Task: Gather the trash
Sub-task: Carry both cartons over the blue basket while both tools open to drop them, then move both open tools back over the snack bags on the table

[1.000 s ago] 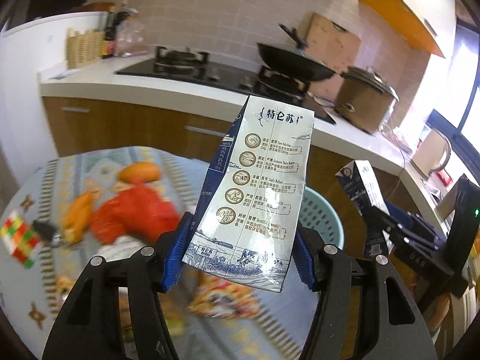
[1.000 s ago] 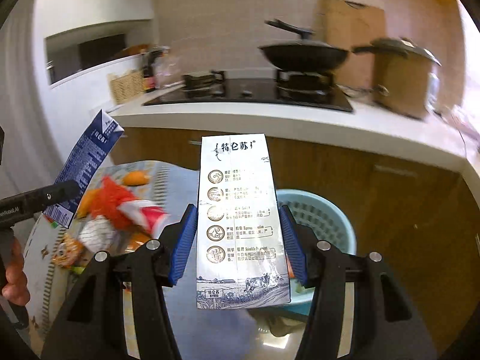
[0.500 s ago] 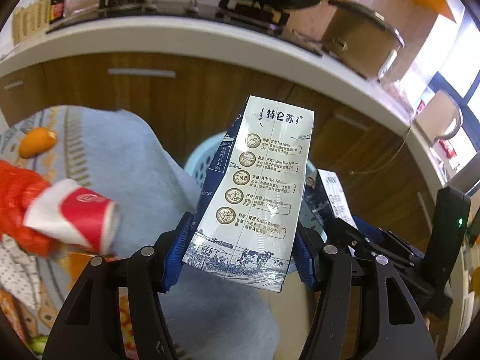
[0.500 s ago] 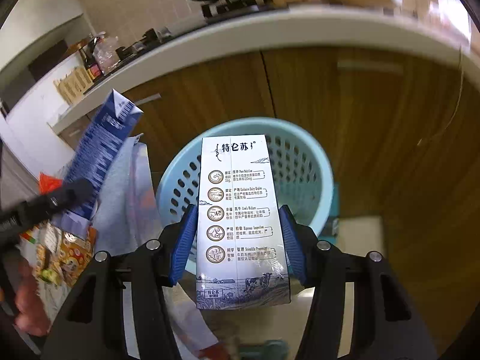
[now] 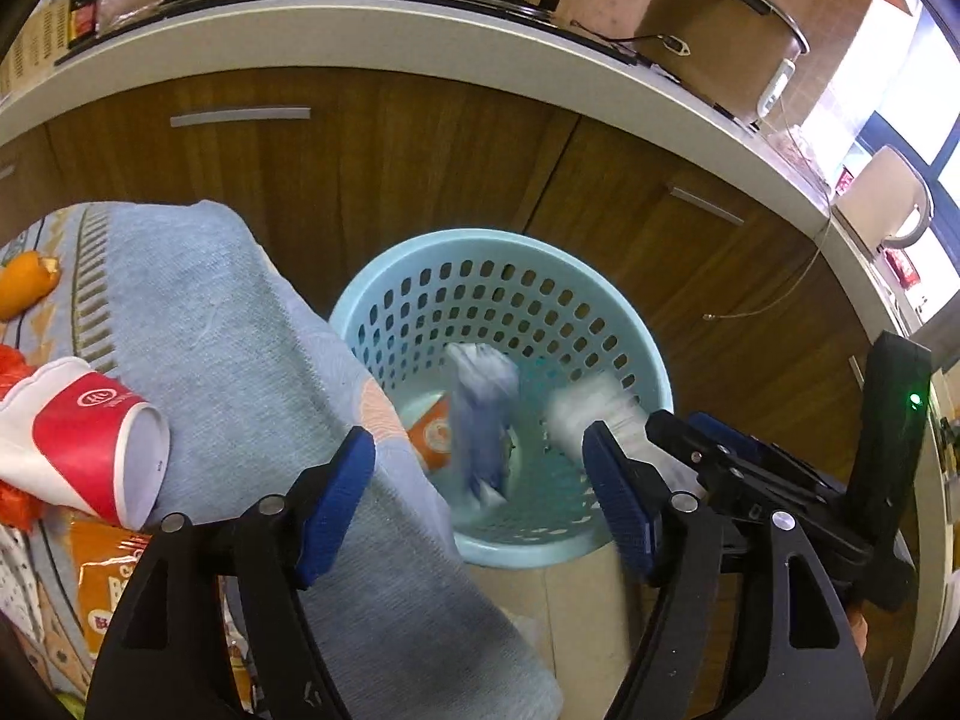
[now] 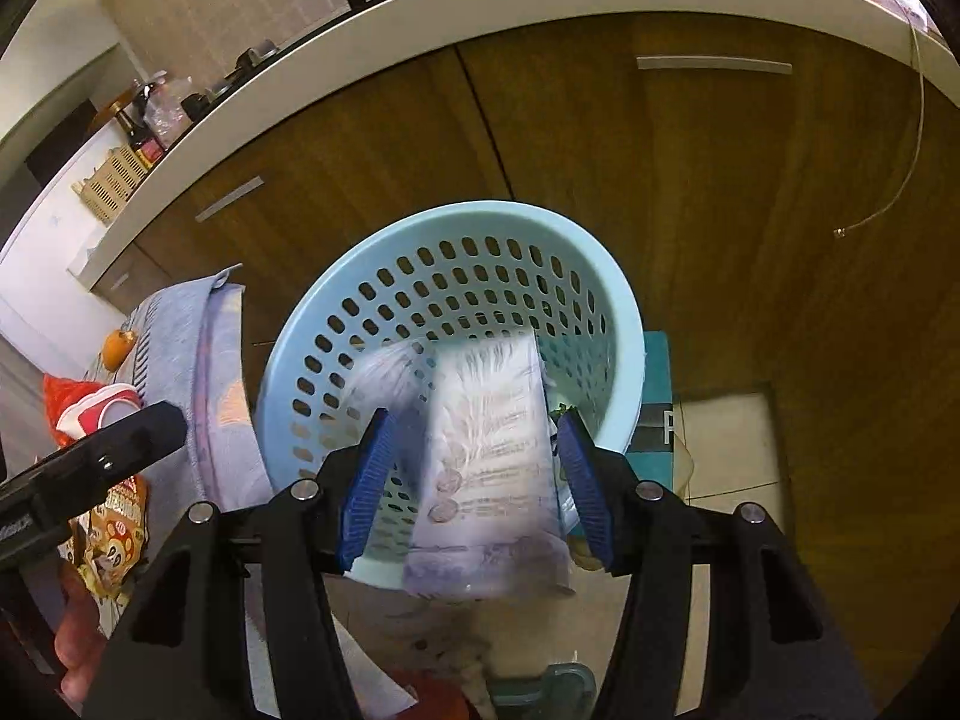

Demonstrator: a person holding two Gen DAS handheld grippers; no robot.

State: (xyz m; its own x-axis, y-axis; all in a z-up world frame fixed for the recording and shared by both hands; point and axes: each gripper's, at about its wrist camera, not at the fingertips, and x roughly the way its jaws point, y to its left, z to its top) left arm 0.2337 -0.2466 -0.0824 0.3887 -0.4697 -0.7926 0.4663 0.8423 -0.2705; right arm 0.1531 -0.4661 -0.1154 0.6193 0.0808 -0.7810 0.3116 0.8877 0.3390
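Observation:
A light blue perforated basket (image 5: 636, 336) stands on the floor by the cabinets; it also shows in the right wrist view (image 6: 618, 300). My left gripper (image 5: 483, 495) is open above its near rim, and a blurred milk carton (image 5: 483, 420) falls inside it. My right gripper (image 6: 471, 483) is open, with a second blurred milk carton (image 6: 489, 456) dropping between its pads (image 6: 366, 480) into the basket. An orange wrapper (image 5: 435, 432) lies on the basket's bottom.
A table with a blue-grey cloth (image 5: 228, 348) is on the left, holding a red and white paper cup (image 5: 84, 432), an orange peel (image 5: 24, 285) and snack wrappers (image 5: 114, 594). Wooden cabinets (image 5: 420, 150) and a white counter stand behind the basket.
Both grippers moved from above the table to over the basket, tilted down, then opened. Both milk cartons left the pads and are falling into the basket.

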